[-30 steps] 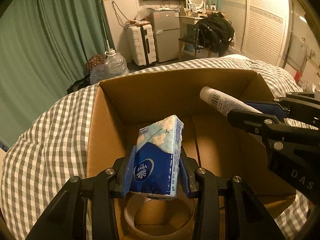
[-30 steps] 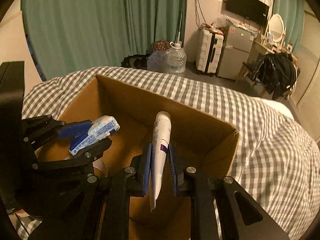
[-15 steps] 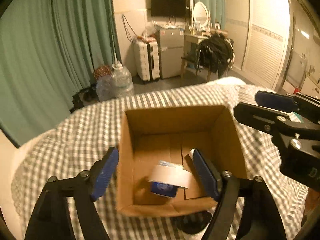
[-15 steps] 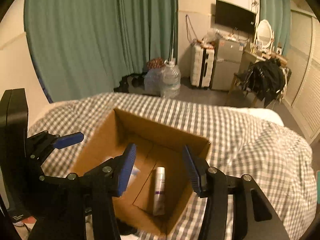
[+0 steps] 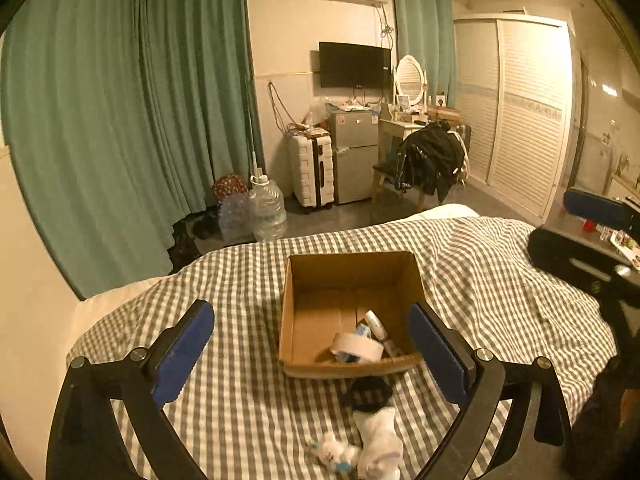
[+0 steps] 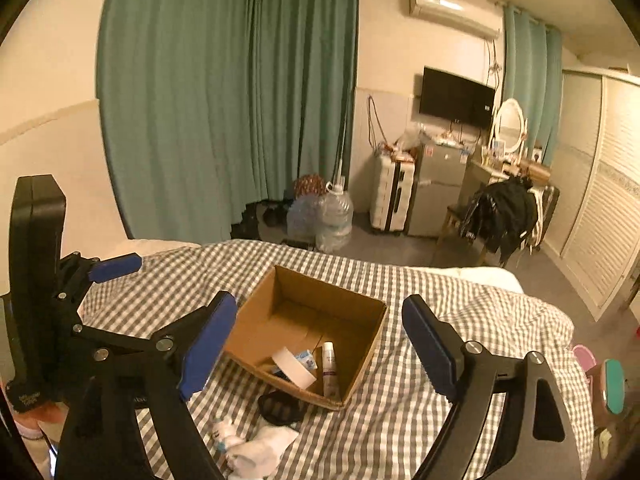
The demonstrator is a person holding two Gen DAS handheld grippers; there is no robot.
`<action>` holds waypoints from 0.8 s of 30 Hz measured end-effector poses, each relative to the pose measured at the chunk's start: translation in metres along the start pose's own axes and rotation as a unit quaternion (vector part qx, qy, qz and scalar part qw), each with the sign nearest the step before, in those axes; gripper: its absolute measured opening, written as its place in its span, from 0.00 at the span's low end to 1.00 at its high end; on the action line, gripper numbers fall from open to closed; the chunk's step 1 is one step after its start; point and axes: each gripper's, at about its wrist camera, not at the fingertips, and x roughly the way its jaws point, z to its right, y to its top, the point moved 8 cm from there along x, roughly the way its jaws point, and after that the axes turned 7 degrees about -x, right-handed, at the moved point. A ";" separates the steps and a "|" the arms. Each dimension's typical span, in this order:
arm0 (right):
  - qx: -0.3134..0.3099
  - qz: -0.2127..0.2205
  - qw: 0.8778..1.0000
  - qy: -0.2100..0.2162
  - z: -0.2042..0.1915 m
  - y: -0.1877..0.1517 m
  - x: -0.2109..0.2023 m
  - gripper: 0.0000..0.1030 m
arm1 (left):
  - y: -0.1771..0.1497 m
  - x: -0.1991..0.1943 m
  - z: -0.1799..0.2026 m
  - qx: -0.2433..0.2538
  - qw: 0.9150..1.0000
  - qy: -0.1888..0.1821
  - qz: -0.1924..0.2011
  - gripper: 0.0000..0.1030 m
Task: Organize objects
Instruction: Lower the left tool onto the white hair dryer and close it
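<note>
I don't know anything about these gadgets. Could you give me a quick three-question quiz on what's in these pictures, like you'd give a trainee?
1. True or false: the brown open-topped cardboard box sits on the grey-and-white checked bedspread.
2. The white tube with the purple label lies: A) inside the box, B) on the floor, C) in a gripper.
3. Fill in: the left gripper and the right gripper both have their blue-padded jaws ____.

Key: 1 true. 2 A. 3 open, holding nothing.
</note>
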 end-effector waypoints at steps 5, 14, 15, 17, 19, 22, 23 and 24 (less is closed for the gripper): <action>-0.012 0.016 1.000 -0.006 -0.013 -0.013 -0.050 0.83 | -0.022 -0.037 -0.005 -0.008 1.000 0.009 0.004 0.97; -0.014 0.000 1.000 -0.005 -0.038 -0.086 -0.090 0.83 | -0.099 -0.070 -0.015 -0.029 0.999 0.030 -0.006 0.97; -0.013 -0.006 1.000 -0.004 -0.042 -0.102 -0.088 0.83 | -0.112 -0.069 -0.014 -0.035 0.999 0.027 -0.011 0.97; -0.011 -0.016 1.000 -0.013 -0.046 -0.124 -0.083 0.83 | -0.133 -0.062 -0.015 -0.049 0.998 0.018 -0.022 0.97; -0.013 -0.033 0.999 -0.016 -0.056 -0.151 -0.072 0.83 | -0.155 -0.055 -0.016 -0.061 0.997 0.014 -0.034 0.97; -0.003 -0.059 0.998 -0.005 -0.068 -0.189 -0.051 0.83 | -0.191 -0.038 -0.016 -0.074 0.996 0.018 -0.055 0.97; 0.002 -0.070 0.998 -0.005 -0.072 -0.203 -0.042 0.83 | -0.204 -0.031 -0.013 -0.072 0.995 0.018 -0.065 0.97; 0.008 -0.080 0.997 -0.005 -0.073 -0.215 -0.035 0.83 | -0.215 -0.022 -0.011 -0.068 0.995 0.019 -0.076 0.97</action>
